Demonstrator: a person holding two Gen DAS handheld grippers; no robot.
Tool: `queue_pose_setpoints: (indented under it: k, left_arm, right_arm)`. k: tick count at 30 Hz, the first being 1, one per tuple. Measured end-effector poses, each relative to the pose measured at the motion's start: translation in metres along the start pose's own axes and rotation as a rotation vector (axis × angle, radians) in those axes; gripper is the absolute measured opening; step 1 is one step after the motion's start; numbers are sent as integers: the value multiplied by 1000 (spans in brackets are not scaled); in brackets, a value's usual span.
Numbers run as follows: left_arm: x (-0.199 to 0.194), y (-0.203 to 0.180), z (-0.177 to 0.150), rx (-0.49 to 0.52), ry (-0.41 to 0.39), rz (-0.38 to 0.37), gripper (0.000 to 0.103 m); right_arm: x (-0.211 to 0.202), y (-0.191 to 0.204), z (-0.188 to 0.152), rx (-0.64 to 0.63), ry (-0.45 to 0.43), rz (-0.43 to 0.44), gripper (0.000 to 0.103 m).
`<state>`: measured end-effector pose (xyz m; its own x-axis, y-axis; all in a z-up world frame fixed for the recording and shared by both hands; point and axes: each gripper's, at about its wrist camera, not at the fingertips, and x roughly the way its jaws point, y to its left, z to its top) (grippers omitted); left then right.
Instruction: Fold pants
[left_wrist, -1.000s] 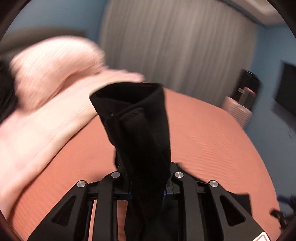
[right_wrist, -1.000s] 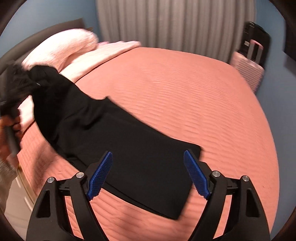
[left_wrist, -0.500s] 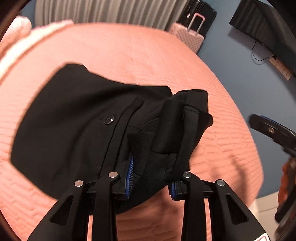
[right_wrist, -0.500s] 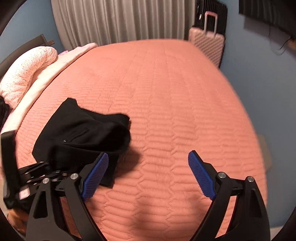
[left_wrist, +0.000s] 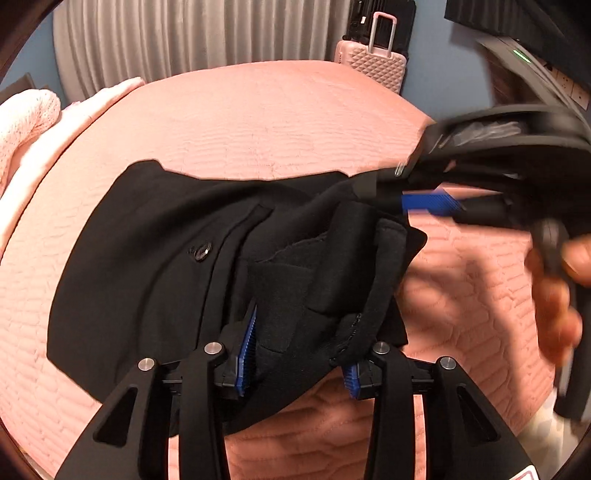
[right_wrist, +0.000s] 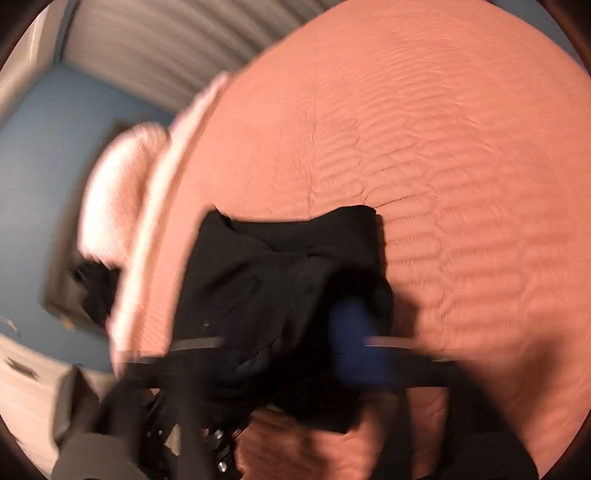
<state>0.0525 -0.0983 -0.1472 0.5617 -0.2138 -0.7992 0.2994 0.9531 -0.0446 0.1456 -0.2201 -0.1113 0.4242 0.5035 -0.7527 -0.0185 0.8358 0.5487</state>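
Observation:
The black pants (left_wrist: 147, 266) lie folded on the salmon quilted bed (left_wrist: 258, 122), with a button facing up. My left gripper (left_wrist: 299, 354) has its jaws part open around the bunched waistband, the cloth between the blue pads. My right gripper (left_wrist: 406, 199) reaches in from the right and touches the waistband's far edge; it is blurred. In the right wrist view the pants (right_wrist: 280, 266) fill the lower middle and the right gripper's blue pad (right_wrist: 354, 343) is smeared by motion, so its jaw state is unclear.
Pink pillows and a blanket (left_wrist: 26, 122) lie at the bed's left. A pink suitcase (left_wrist: 373, 62) stands beyond the far edge by grey curtains (left_wrist: 184, 37). A dark screen (left_wrist: 517, 22) hangs on the blue wall at right. My hand (left_wrist: 554, 295) holds the right gripper.
The left gripper carried the pants' end over and down onto the folded stack, and its jaws widened. The right gripper swung fast from the open bed in to the waistband.

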Motion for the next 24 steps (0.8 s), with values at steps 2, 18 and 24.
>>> queue_pose_setpoints:
  k: [2,18,24]
  left_arm:
    - [-7,-4,-5,36,-36,11,41]
    - [-78,133,-11,-130,-207,160,84]
    - [-42,161,-9,-120,-138,308,84]
  right_arm:
    - [-9,34,18,-130,-35,-8,3]
    - [-32,66,24,-424,-149,-431,70]
    - [80,173,76,-589,56,-68,73]
